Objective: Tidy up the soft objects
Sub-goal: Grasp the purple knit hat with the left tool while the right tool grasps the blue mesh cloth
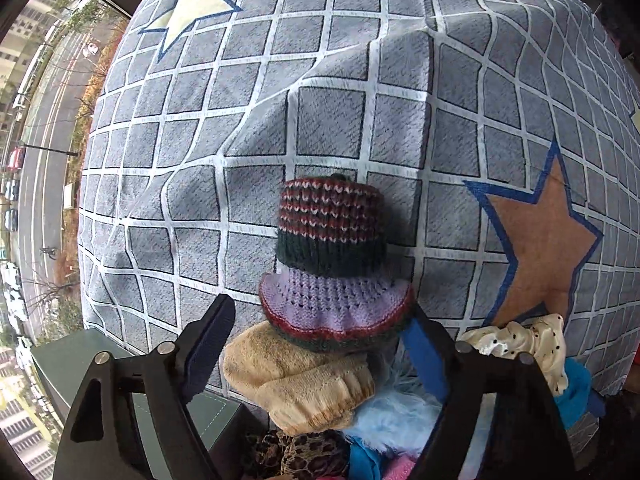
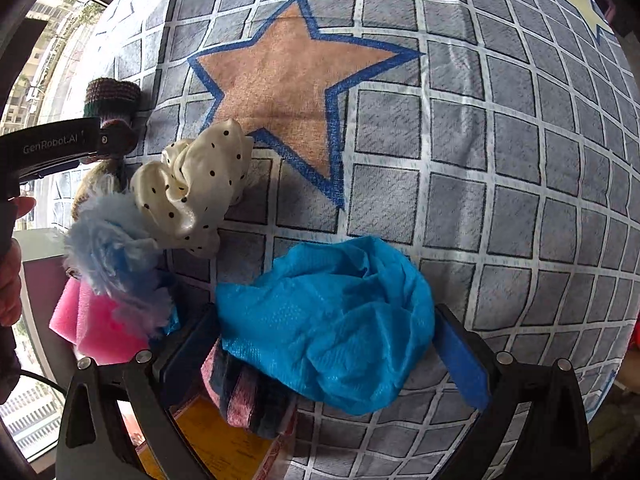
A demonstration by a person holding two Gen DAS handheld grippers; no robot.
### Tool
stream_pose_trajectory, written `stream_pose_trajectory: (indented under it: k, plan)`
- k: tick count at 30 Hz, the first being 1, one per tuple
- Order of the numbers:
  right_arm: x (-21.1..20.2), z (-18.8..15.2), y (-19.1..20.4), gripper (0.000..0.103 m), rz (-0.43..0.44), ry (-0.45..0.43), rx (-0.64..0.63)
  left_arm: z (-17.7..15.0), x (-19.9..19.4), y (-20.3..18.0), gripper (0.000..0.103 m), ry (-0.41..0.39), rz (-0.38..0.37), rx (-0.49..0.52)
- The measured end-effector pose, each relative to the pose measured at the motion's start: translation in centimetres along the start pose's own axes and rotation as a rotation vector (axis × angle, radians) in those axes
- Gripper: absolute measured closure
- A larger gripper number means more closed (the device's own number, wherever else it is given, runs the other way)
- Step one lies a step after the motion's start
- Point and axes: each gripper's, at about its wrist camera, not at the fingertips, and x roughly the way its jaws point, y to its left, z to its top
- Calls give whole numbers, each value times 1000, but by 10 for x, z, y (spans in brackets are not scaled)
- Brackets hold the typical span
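Observation:
A pile of soft things lies at the edge of a grey checked blanket (image 1: 360, 80) with stars. My left gripper (image 1: 320, 308) points down over a striped knitted hat (image 1: 332, 248) and a tan sock (image 1: 296, 376). Its jaws stand open, the left pad clear of the hat's brim. My right gripper (image 2: 326, 312) is open around a crumpled bright blue cloth (image 2: 332, 320), which fills the gap between the pads without looking squeezed. A cream polka-dot scrunchie (image 2: 192, 188) and a pale blue fluffy piece (image 2: 112, 248) lie to its left.
Pink foam (image 2: 92, 324), a pink and dark striped sock (image 2: 244, 396) and a leopard-print scrunchie (image 1: 304, 456) sit in the pile. A green surface (image 1: 80, 360) and a window (image 1: 36, 160) border the blanket. The left gripper's body (image 2: 60, 144) and a hand (image 2: 8, 280) show at the left.

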Motion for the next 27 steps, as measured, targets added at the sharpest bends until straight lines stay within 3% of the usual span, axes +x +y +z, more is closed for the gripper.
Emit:
stream_pose_trajectory:
  k: [2, 3, 4, 7, 11, 20, 24, 27]
  plan:
    - [3, 2, 1, 10, -12, -1, -5, 2, 3, -2, 29, 5, -19, -6]
    - [2, 1, -1, 34, 1, -1, -1, 5, 3, -3, 35, -9, -30, -3]
    - [2, 2, -2, 50, 17, 3, 6, 7, 2, -7, 38, -19, -35, 5]
    - [-4, -7, -15, 60, 56, 12, 24, 2, -2, -16, 51, -41, -27, 33]
    - [-20, -8, -31, 60, 95, -43, 75, -9, -19, -16, 65, -77, -53, 41]
    - [-52, -25, -73, 60, 168, -96, 149, -27, -90, -44, 67, -220, -73, 156]
    - [-62, -34, -83, 60, 191, -118, 189, -56, -107, -61, 67, -278, -119, 231]
    - [-103, -69, -92, 60, 230, -114, 225, -75, -124, -72, 67, -305, -139, 279]
